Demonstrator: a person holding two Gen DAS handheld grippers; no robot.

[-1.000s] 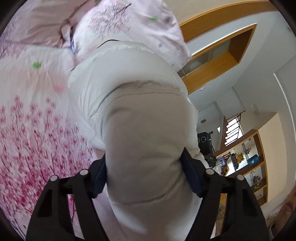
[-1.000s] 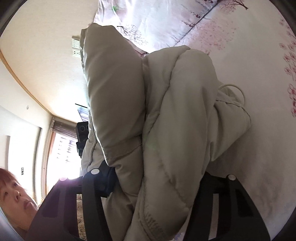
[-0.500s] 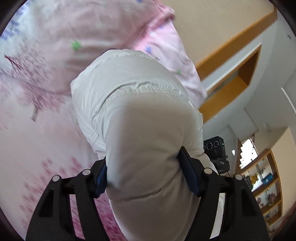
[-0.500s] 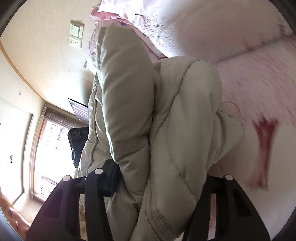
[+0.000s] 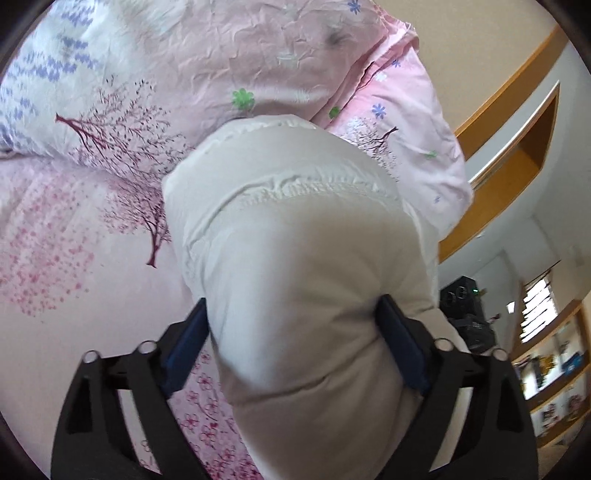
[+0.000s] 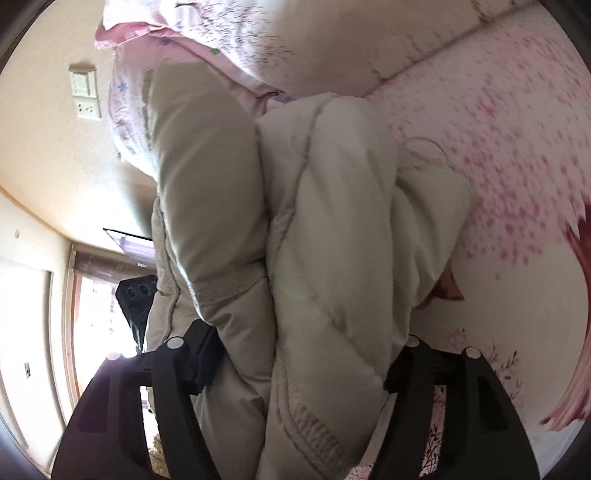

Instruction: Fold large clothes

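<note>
A puffy off-white padded jacket (image 5: 295,236) fills the middle of the left wrist view. My left gripper (image 5: 293,325) is shut on a thick fold of it, blue pads pressed into both sides. In the right wrist view the same jacket (image 6: 325,229) hangs bunched in quilted folds, and my right gripper (image 6: 306,354) is shut on that bundle. Both grippers hold the jacket above a pink cherry-blossom bed sheet (image 5: 55,258). The fingertips are buried in the fabric.
Pink floral pillows (image 5: 258,62) lie at the head of the bed, also seen in the right wrist view (image 6: 229,33). A wall switch plate (image 6: 85,92) is on the cream wall. A black speaker (image 5: 461,295) and wooden shelves (image 5: 554,369) stand beyond the bed.
Both grippers have carried the jacket toward the head of the bed; the pillows now loom larger. The person's face has left the right wrist view. Both grips are unchanged.
</note>
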